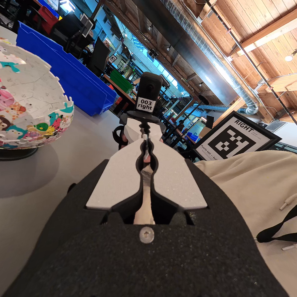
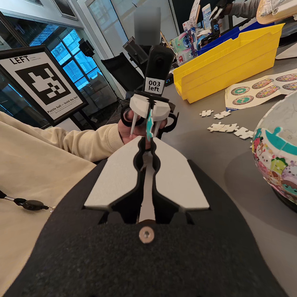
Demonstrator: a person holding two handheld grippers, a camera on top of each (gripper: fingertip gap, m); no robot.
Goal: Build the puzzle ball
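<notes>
The partly built puzzle ball (image 1: 32,104) has cartoon prints and an open top. It sits on a black stand at the left in the left wrist view and at the right edge in the right wrist view (image 2: 276,152). My two grippers face each other tip to tip above the table. A teal and white puzzle piece (image 2: 149,127) stands on edge between them. My left gripper (image 1: 146,140) is nearly closed with the piece (image 1: 146,149) edge-on in its jaws. My right gripper (image 2: 147,138) is nearly closed on the piece's lower end.
Several loose white pieces (image 2: 225,127) lie on the grey table (image 2: 200,152) beside a printed sheet (image 2: 257,90) and a yellow bin (image 2: 225,72). A blue bin (image 1: 72,77) stands behind the ball. Framed marker signs (image 1: 233,141) stand at the table's ends. A beige sleeve (image 2: 48,144) fills one side. My left and right fingertips are right by each other.
</notes>
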